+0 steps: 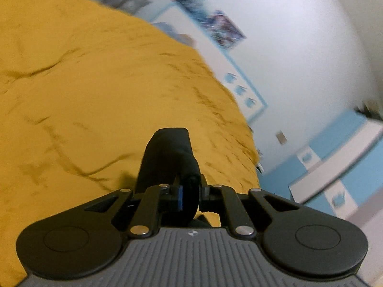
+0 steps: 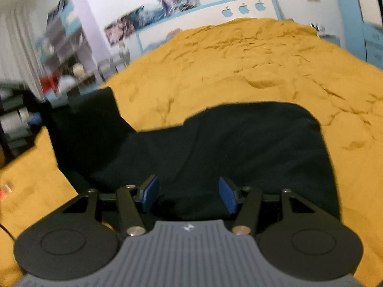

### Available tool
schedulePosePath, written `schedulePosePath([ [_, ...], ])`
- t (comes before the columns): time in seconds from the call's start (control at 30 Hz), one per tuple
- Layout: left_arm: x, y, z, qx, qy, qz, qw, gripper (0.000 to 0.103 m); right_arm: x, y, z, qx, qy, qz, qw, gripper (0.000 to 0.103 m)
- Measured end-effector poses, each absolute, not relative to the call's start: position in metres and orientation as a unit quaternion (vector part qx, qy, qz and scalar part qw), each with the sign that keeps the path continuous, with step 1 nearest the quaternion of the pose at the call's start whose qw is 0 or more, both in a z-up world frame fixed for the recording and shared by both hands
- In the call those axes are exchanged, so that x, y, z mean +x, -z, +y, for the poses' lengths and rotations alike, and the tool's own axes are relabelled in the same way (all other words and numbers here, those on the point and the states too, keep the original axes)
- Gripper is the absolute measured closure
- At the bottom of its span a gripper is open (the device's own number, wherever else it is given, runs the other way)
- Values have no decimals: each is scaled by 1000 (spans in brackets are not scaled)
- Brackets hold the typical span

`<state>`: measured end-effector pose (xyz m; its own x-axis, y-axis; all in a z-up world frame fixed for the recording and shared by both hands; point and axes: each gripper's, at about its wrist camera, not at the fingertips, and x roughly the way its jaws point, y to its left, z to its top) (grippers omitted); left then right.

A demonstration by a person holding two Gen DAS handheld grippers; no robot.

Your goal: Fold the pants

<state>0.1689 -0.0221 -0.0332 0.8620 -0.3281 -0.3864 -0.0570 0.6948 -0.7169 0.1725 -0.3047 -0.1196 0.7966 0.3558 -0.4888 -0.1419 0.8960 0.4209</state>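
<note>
Both fisheye views are dimly and warmly lit, with edges bent and darkened at the corners, the posters point(image 1: 225, 27) and shelves point(image 2: 64, 55) smeared by motion blur, and the black pants point(image 2: 239, 153) rendered so dark that folds are barely seen

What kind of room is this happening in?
Most likely a bedroom. A wide mustard-yellow bedspread covers a bed with a blue-trimmed white headboard, posters hang on the wall, and black pants lie spread on the cover.
</note>
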Motion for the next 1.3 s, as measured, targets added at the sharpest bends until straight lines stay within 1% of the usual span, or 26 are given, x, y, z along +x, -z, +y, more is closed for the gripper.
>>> schedulePosePath([
  [0.17, 170, 11, -74, -316, 124, 240, 909, 92, 159, 92, -350, 193, -92, 229, 950, 44],
  [0.37, 170, 0, -147, -251, 191, 232, 920, 92, 153, 93, -408, 252, -37, 220, 941, 43],
  [0.6, 158, 38, -232, -168, 245, 267, 917, 92, 144, 95, -449, 284, 11, 231, 931, 44],
  [0.67, 159, 52, -251, -143, 247, 287, 914, 92, 144, 98, -460, 290, 19, 240, 926, 44],
  [0.73, 165, 69, -268, -110, 251, 331, 903, 91, 147, 103, -467, 296, 25, 253, 921, 44],
  [0.8, 168, 81, -277, -81, 255, 371, 889, 90, 147, 108, -473, 305, 28, 262, 915, 44],
  [0.9, 154, 85, -270, -65, 279, 377, 881, 86, 154, 113, -480, 327, 11, 274, 904, 42],
  [0.97, 147, 79, -259, -76, 299, 385, 870, 79, 165, 114, -479, 333, -23, 281, 900, 41],
  [1.0, 143, 73, -248, -87, 314, 391, 861, 72, 169, 114, -477, 332, -41, 282, 899, 41],
  [1.03, 139, 67, -238, -94, 325, 393, 855, 66, 172, 114, -474, 333, -63, 287, 896, 40],
  [1.07, 136, 60, -225, -101, 331, 389, 854, 64, 174, 116, -470, 334, -79, 292, 892, 39],
  [1.13, 130, 49, -202, -101, 320, 367, 868, 54, 178, 118, -462, 336, -108, 304, 885, 39],
  [1.17, 128, 44, -192, -98, 306, 355, 878, 45, 178, 119, -457, 335, -119, 309, 882, 39],
  [1.2, 128, 41, -177, -94, 284, 343, 890, 41, 179, 119, -453, 334, -129, 313, 880, 40],
  [1.3, 139, 51, -143, -98, 218, 356, 903, 41, 179, 120, -443, 339, -152, 318, 872, 41],
])
